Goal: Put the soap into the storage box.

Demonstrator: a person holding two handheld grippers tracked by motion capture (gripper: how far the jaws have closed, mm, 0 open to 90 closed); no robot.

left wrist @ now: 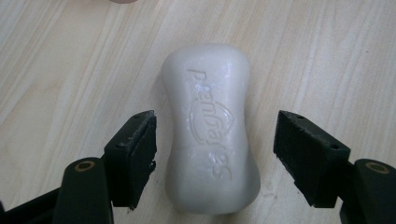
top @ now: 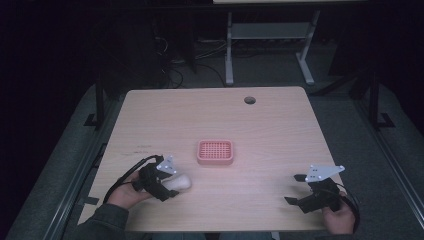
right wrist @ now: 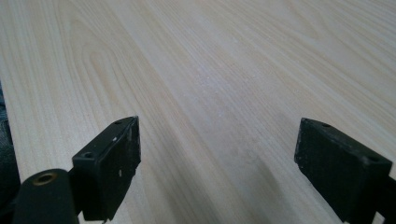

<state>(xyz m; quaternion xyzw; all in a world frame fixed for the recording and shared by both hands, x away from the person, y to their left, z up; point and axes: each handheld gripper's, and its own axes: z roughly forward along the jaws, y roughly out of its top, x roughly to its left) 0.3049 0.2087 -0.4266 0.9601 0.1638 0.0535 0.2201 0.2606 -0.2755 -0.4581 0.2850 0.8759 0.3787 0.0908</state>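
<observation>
A white bar of soap [left wrist: 210, 130] with raised lettering lies flat on the wooden table [top: 260, 125]. My left gripper [left wrist: 215, 156] is open around the bar, one jaw on each side with a gap to the soap on both. From above, the soap [top: 181, 182] pokes out to the right of the left gripper [top: 171, 186] near the table's front left. A pink soap dish [top: 215, 152] with a ridged grid floor sits mid-table, apart from the bar. At the front right my right gripper [top: 295, 189] is open over bare wood [right wrist: 210, 93], nothing between its jaws.
A round cable hole [top: 249, 100] sits near the table's far edge. Beyond the table stand the white legs of another desk [top: 229, 55] and cables on a dark floor. The table's front edge runs just below both hands.
</observation>
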